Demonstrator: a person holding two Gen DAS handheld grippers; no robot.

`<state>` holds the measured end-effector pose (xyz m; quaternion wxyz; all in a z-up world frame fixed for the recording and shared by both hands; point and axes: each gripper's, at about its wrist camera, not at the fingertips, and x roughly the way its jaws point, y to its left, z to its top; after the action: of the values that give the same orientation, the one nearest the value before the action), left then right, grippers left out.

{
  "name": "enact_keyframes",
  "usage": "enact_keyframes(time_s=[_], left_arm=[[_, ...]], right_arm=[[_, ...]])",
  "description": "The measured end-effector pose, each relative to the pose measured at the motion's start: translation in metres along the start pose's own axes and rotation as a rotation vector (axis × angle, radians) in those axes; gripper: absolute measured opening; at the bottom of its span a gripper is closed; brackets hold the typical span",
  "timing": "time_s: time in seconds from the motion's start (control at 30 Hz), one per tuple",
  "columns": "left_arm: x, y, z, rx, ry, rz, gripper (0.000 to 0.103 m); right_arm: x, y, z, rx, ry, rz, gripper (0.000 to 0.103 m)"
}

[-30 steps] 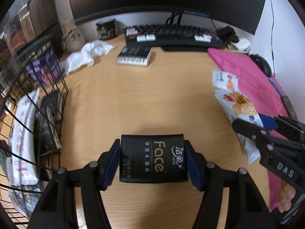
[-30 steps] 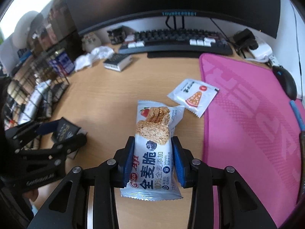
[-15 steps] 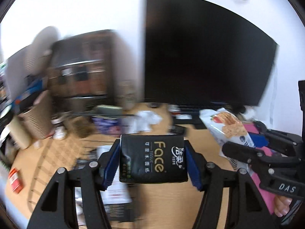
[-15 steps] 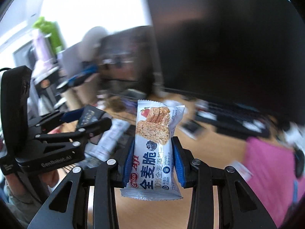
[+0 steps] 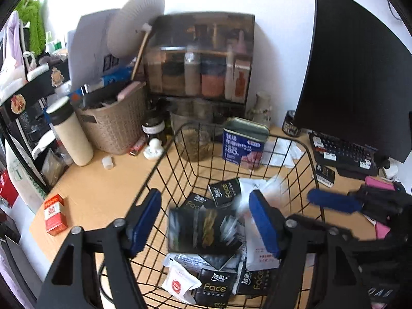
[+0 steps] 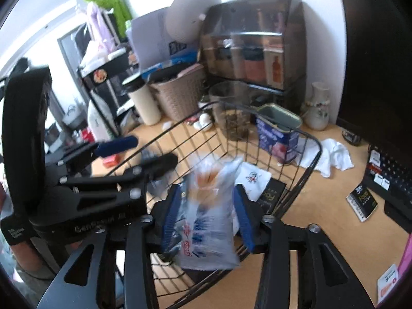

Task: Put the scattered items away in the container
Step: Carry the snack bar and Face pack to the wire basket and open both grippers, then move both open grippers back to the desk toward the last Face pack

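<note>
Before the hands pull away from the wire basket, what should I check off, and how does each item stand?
1. Left claw over the wire basket: ok.
2. Black Face tissue pack released: ok; jaws opening, clear gaps to both pads, pack blurred as if dropping.
3. Right claw over the basket: ok.
4. Wholewheat crisp snack packet released: cannot tell; jaws opening, packet blurred between the pads.
5. Both items will land inside: cannot tell yet.
6. Desk cleared: not ok; another Face pack lies by the keyboard.
</note>
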<state>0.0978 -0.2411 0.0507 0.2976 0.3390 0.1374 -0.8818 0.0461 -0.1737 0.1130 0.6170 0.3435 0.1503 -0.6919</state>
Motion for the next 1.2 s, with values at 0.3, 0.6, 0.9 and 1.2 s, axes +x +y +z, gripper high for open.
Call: enact_keyframes(time_s=[0.3,0.6,0.9,1.2], left_arm=[[-0.009,-0.012,0.000,0.009,-0.015,-0.021,0.076],[-0.028,-0.058,0.008,0.057,-0.046,-0.114,0.076],[0.001,-0.194,0.009,0.213,0.022,-0.326,0.078],[0.119,-0.242,-0.015,0.153,0.233,-0.258,0.078]], right_arm=[[-0.017,-0.006,0.009,-0.004,-0.044,-0.021,0.050],[-0.055,-0.037,0.001,0.040,-0.086,-0.051,0.050],[-0.120,-0.156,-0.029,0.179,-0.099,-0.313,0.050],[-0.046,-0.250,-0.052,0.218,0.091,-0.337,0.050]])
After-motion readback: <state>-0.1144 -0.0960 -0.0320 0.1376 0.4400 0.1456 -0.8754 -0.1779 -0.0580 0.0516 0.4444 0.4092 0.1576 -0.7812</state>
